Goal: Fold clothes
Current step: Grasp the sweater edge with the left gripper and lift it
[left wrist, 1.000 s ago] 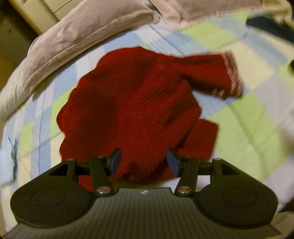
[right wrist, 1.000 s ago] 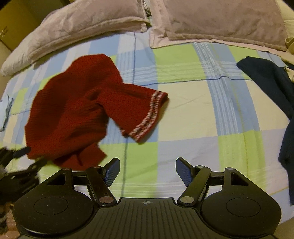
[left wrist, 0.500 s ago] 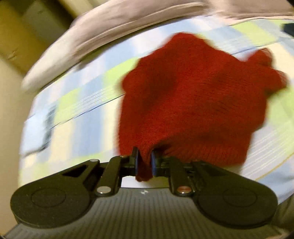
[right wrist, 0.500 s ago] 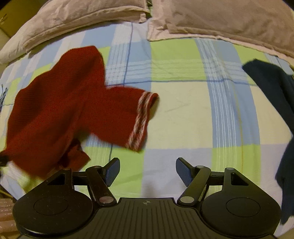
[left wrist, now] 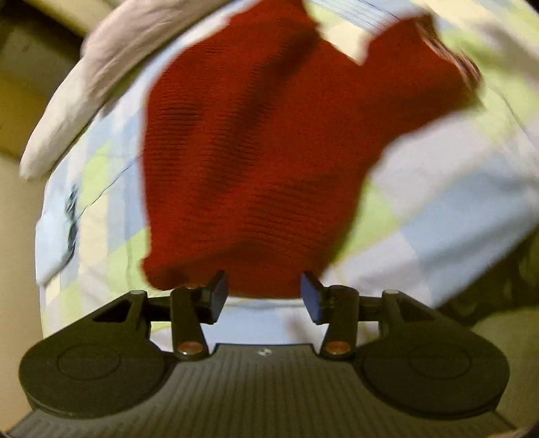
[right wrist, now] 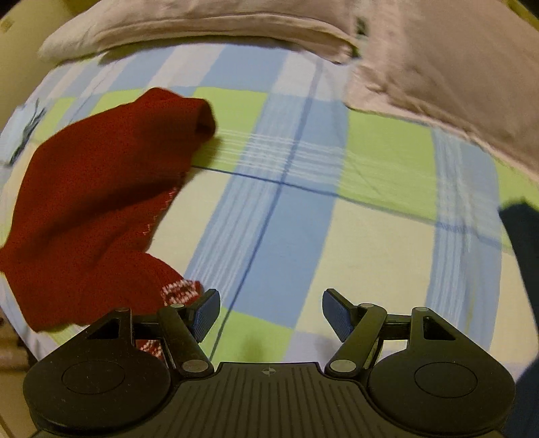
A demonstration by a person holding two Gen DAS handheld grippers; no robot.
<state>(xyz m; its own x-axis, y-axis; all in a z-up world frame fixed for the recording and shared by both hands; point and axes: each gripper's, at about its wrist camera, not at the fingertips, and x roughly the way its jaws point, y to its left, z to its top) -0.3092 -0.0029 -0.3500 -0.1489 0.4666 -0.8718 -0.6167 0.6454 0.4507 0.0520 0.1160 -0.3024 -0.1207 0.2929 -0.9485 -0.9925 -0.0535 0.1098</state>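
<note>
A red knitted sweater (left wrist: 256, 161) lies bunched on the checked bedsheet (left wrist: 438, 202). My left gripper (left wrist: 262, 296) is open just short of its near hem, holding nothing. In the right wrist view the sweater (right wrist: 91, 198) lies at the left, with a red-and-white striped cuff (right wrist: 180, 291) just left of my left finger. My right gripper (right wrist: 271, 313) is open and empty above the bare sheet (right wrist: 337, 236).
Two mauve pillows (right wrist: 209, 23) (right wrist: 454, 84) lie along the head of the bed. A dark navy garment (right wrist: 522, 229) lies at the right edge. A pale blue cloth with a dark mark (left wrist: 64, 225) lies at the sheet's left edge.
My left gripper shut on the sweater's hem half a second ago, and has now opened and let it go. The sweater has shifted and bunched. The right gripper moved left toward it.
</note>
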